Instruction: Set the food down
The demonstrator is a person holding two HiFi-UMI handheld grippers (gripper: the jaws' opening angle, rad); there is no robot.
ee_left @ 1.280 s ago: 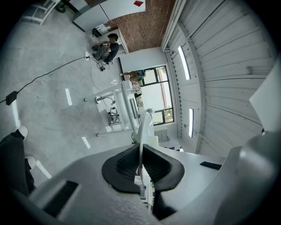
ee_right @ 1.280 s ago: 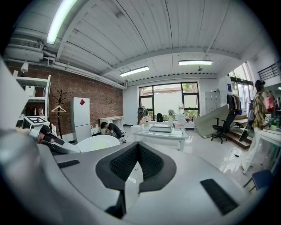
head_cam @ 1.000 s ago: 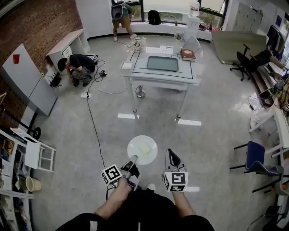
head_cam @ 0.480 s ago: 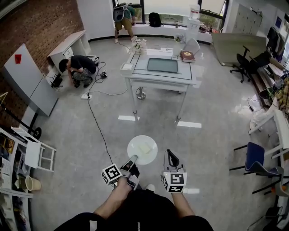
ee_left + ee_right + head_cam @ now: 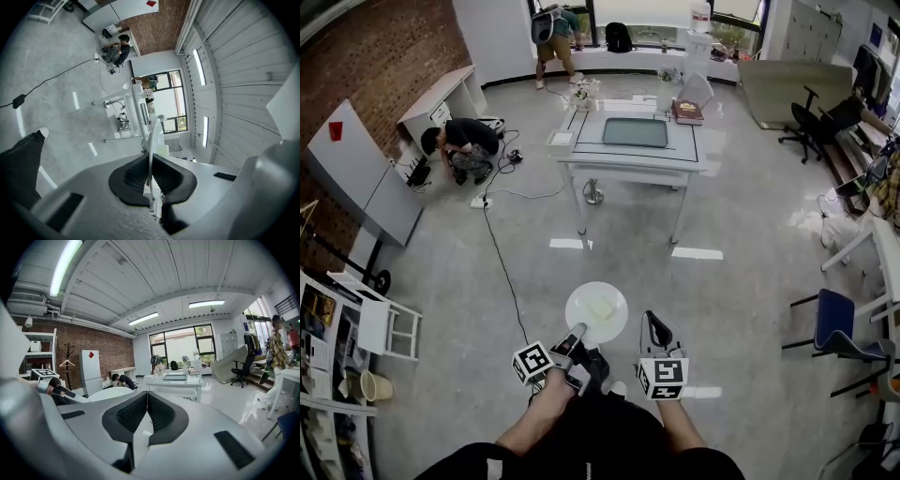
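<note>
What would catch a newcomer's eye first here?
The round white plate carrying a pale yellow square of food stands out, held by its rim in the left gripper above the grey floor. Straight ahead stands a white table; the right gripper is shut, empty.

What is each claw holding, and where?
Left claw grips the white plate by its near rim, food on it. Right claw is shut, empty.

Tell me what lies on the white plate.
One pale yellow piece of food lies near the middle of the white plate; its kind is unclear. The plate surface under it is covered.
</note>
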